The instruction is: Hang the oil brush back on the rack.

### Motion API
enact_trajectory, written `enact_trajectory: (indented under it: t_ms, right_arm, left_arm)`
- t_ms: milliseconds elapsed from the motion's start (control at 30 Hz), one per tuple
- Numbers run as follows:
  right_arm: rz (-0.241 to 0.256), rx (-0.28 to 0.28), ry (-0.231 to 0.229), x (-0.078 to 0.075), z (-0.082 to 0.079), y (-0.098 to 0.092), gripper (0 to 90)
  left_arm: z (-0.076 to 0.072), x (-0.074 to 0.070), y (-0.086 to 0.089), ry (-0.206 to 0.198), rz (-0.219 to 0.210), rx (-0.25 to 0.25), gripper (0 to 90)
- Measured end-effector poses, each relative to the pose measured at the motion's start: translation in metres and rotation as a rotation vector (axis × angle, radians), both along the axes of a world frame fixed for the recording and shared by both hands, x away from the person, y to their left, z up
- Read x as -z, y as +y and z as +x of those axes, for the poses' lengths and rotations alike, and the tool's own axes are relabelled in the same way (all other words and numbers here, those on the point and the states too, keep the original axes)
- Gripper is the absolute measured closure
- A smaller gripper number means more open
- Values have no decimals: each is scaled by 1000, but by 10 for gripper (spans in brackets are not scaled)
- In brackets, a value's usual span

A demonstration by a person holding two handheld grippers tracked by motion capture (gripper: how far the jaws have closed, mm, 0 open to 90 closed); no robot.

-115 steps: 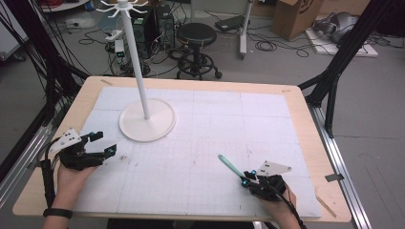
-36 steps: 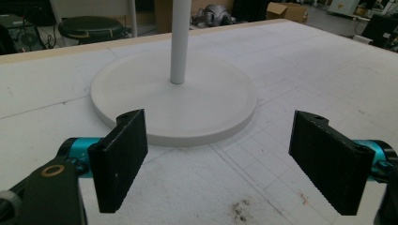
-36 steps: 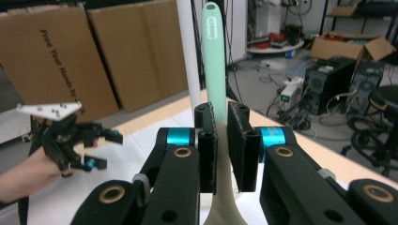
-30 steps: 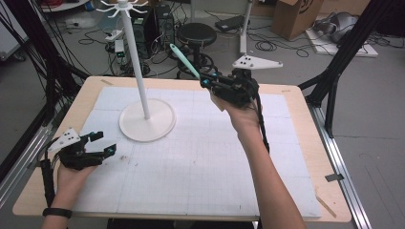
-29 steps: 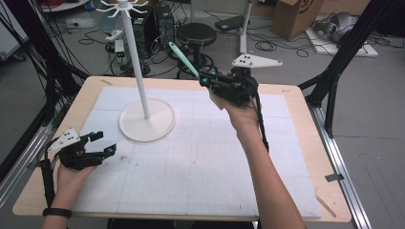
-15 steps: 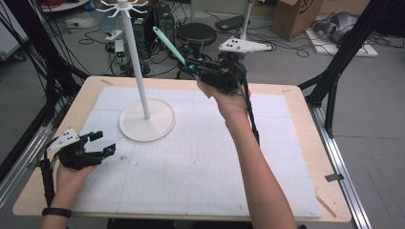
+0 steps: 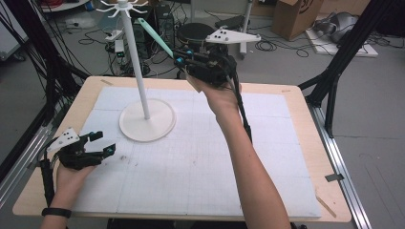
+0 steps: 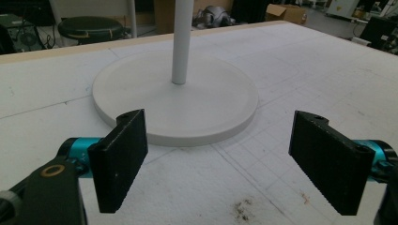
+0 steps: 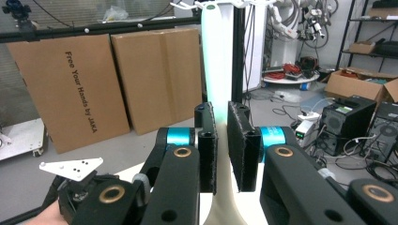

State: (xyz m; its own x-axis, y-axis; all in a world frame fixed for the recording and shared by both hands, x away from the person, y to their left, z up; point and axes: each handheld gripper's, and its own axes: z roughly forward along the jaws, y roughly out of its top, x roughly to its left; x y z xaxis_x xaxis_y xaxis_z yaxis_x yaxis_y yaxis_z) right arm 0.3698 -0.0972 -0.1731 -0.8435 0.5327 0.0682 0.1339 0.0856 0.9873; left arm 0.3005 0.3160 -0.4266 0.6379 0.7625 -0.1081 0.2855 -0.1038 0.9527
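Left claw rests at 8 o'clock on the desk, jaws wide apart and empty. White pole stand with hooked top at 11 o'clock. Our right claw clamps the long mint-green plastic utensil aloft just right of the pole. We judge hanging is underway; next, guide its tip onto a hook.

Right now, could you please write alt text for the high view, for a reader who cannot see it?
The right gripper, raised above the table's far edge, holds a slim pale green tool angled up toward the hooks atop a tall white stand. The stand's round base sits on the white mat. The left gripper rests open near the table's front left.
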Motion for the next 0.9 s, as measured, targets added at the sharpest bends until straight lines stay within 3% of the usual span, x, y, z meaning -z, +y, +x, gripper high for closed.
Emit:
enact_trajectory:
  t_ms: [367, 900]
  right_arm:
    - [-1, -5, -15, -6, -1, 15, 829]
    - [-20, 23, -23, -4, 1, 24, 829]
  left_arm:
    - [0, 0, 2, 2, 5, 2, 203]
    - [-1, 0, 2, 4, 5, 3, 203]
